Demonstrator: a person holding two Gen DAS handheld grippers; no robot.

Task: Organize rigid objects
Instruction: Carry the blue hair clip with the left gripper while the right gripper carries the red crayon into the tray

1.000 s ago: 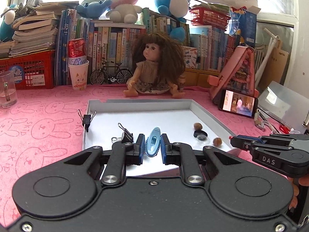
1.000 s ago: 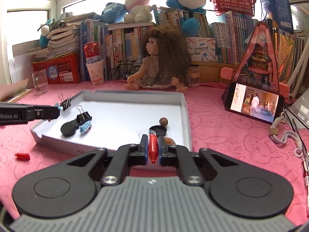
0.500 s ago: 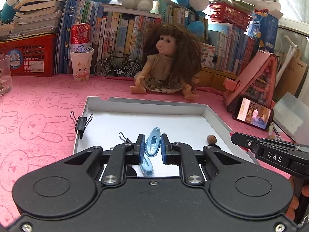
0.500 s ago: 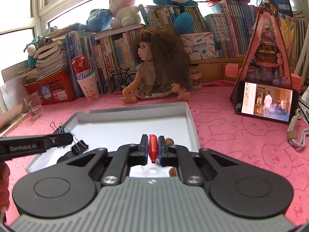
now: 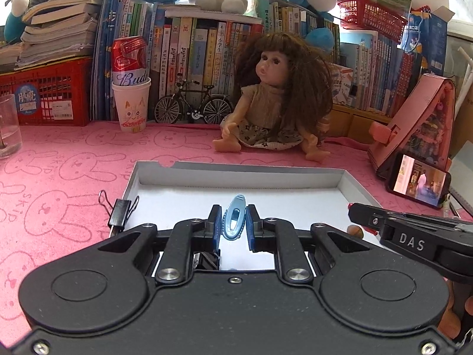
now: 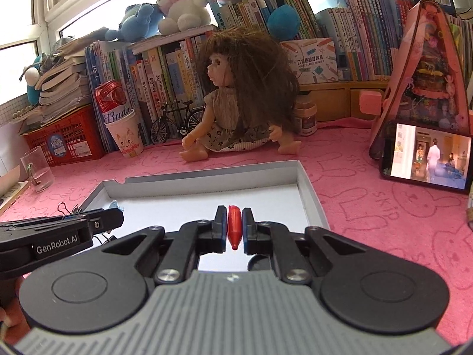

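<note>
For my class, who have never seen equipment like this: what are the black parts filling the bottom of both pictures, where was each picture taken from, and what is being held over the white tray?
No robot here: a person holds a two-finger gripper in each hand, and each gripper carries a camera looking forward along its fingers. The black parts are the grippers themselves.

In the left camera's picture, the left gripper is shut on a light blue clip. In the right camera's picture, the right gripper is shut on a small red piece.

Both are over a shallow white tray on a pink bunny-print cloth. A black binder clip sits at the tray's left edge. Behind it sits a doll.
</note>
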